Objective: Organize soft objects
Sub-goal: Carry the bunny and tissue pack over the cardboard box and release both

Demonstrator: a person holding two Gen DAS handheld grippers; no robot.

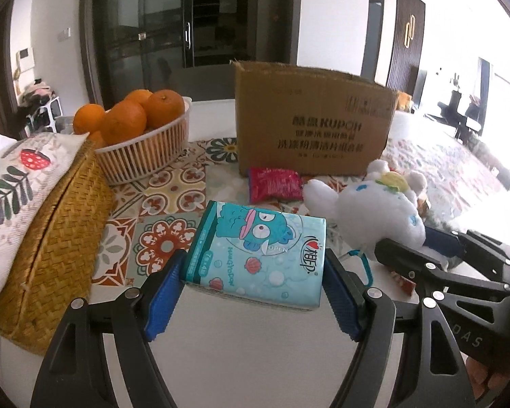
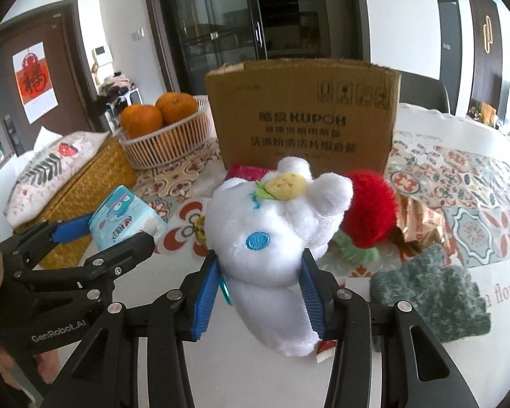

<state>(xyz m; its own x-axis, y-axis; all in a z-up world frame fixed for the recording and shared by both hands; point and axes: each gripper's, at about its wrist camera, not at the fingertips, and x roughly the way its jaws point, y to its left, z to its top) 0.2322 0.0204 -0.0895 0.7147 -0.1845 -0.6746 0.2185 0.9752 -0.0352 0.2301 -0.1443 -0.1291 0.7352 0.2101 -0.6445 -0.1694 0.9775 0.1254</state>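
Left tool (image 1: pixel 255 292) tilted downward, pads clamped, right tool (image 2: pixel 260 297) likewise clamped

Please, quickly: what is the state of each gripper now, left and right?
Left gripper: closed on the blue tissue pack, lifted off the table.
Right gripper: closed on the white plush toy, pads pressing its sides.

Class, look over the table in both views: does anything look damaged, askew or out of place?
Yes. The cardboard box has a ragged, torn top edge, and a crumpled gold wrapper lies beside the red plush, looking like litter among soft things.
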